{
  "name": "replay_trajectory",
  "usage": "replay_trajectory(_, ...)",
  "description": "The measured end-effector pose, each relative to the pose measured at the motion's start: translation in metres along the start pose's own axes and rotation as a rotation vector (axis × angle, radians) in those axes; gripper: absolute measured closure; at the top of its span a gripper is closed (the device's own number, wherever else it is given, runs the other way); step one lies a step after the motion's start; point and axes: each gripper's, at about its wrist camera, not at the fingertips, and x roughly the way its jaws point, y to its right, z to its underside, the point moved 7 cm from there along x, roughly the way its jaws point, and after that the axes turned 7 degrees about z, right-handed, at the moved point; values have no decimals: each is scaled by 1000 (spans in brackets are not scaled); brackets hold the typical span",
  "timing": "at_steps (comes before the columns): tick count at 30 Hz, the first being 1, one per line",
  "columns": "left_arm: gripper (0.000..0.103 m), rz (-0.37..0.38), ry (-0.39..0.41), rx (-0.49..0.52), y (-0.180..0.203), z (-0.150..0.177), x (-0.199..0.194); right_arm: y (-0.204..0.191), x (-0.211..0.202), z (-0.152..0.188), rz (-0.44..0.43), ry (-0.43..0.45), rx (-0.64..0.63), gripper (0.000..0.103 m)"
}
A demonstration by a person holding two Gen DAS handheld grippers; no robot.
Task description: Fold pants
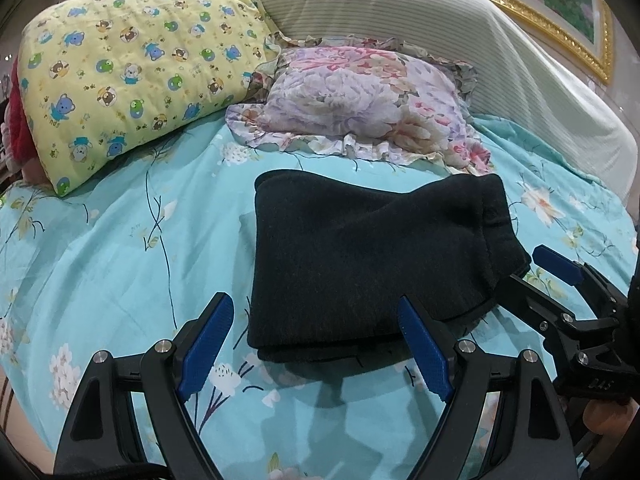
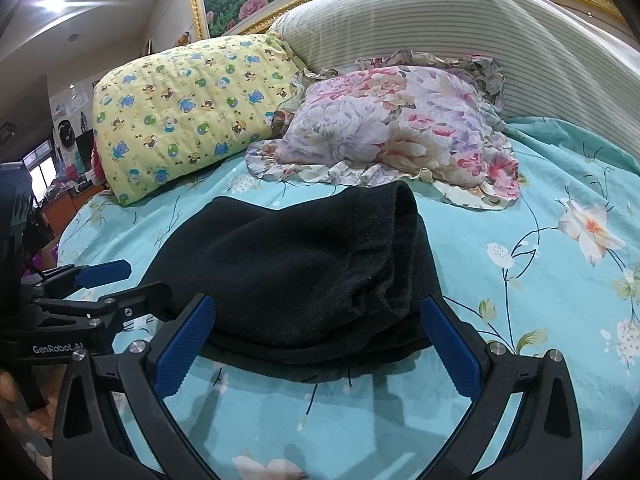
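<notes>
Black pants lie folded in a thick bundle on the turquoise floral bedsheet; they also show in the right wrist view. My left gripper is open and empty, its blue pads straddling the bundle's near left edge just above the sheet. My right gripper is open and empty at the bundle's near right edge. The right gripper shows at the right of the left wrist view, and the left gripper shows at the left of the right wrist view.
A yellow bear-print pillow and a floral ruffled pillow lie behind the pants. A striped padded headboard with a gold-framed picture rises beyond. Room clutter shows past the bed's left edge.
</notes>
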Motion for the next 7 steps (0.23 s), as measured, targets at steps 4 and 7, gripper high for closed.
replay_trajectory(4,18,-3,-9,-12,-2,-2,2,1,1,0,-6,5,3,1)
replay_trajectory(7,18,-10,-28,-28,-3,-2,3,1,1,0,-8,5,6,1)
